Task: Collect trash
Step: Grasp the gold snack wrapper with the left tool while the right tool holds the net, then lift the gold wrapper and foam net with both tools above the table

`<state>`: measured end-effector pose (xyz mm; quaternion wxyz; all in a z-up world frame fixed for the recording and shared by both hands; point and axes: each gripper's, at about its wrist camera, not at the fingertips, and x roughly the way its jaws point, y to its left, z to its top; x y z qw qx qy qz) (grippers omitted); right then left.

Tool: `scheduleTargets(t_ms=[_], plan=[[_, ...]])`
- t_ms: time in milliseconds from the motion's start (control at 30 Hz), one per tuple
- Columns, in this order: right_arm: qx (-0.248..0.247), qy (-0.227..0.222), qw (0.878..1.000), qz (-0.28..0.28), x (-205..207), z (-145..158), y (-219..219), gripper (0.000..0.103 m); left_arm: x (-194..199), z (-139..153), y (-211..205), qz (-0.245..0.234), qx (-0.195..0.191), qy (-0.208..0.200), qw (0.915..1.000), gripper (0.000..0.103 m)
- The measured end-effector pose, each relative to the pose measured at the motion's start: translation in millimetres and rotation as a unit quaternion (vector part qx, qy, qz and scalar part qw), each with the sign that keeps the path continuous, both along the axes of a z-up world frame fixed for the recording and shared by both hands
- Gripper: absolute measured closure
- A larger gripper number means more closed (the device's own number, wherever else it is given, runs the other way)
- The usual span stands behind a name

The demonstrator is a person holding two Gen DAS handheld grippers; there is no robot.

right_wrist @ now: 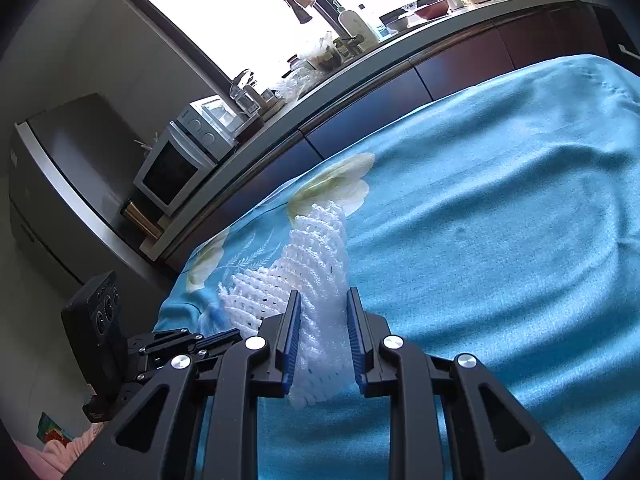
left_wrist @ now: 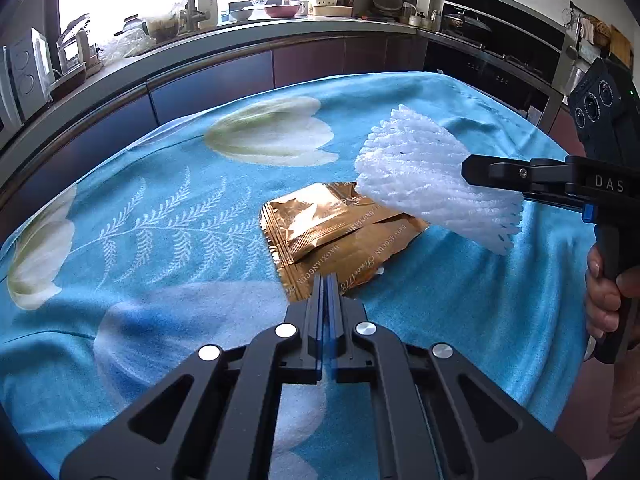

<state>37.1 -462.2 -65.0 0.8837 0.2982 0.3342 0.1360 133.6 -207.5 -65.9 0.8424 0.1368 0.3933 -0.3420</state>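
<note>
A gold foil wrapper (left_wrist: 340, 232) lies crumpled on the blue flowered tablecloth (left_wrist: 160, 220) in the left wrist view. My left gripper (left_wrist: 326, 280) has its jaws together at the wrapper's near edge, with the foil pinched between the tips. A white foam net sleeve (left_wrist: 420, 168) hangs in the air over the wrapper's far right corner, and my right gripper (left_wrist: 466, 170) is shut on it from the right. In the right wrist view the foam net (right_wrist: 316, 256) sits squeezed between the blue pads of the right gripper (right_wrist: 324, 300). The left gripper (right_wrist: 216, 338) shows at lower left.
A person's hand (left_wrist: 604, 292) grips the right tool's handle at the table's right side. Beyond the table runs a dark kitchen counter (left_wrist: 248, 36) with a faucet, bowls and a microwave (right_wrist: 176, 168). A fridge (right_wrist: 48, 184) stands at the far left.
</note>
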Motion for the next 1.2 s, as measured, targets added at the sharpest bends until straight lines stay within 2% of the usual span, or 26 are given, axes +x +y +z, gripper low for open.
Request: scheduleTargets(t_ms=[100,167,467,633,733,867,1200], plan=[[-0.004,0.006,1.000,-0.012,2.6,0.7,-2.4,0.081,-0.9,2.4,5.7,0.006,-0.004,-0.004,1.0000,0.091],[-0.011,0.020,0.999,-0.023,8.9,-1.6,-5.1,0.081,-0.2,5.0,9.7,0.014,-0.012,-0.001,0.9998,0.064],[-0.116,0.068,0.991,-0.019,39.3,-8.1,19.9,0.081,6.1,5.6,18.5,0.007,-0.032,0.028,0.9991,0.055],[-0.119,0.066,0.991,-0.007,39.9,-8.7,24.4,0.080,12.8,0.8,15.7,0.005,-0.056,0.059,0.9967,0.059],[-0.112,0.063,0.992,-0.003,38.9,-8.6,22.8,0.080,17.3,-0.2,18.4,0.011,-0.070,0.073,0.9948,0.076],[-0.102,0.056,0.993,0.005,37.3,-7.2,21.8,0.080,17.0,0.9,23.8,0.019,-0.077,0.075,0.9940,0.084],[-0.056,0.019,0.998,0.022,26.8,5.2,30.9,0.082,0.1,17.9,53.0,0.051,-0.088,0.048,0.9936,0.089]])
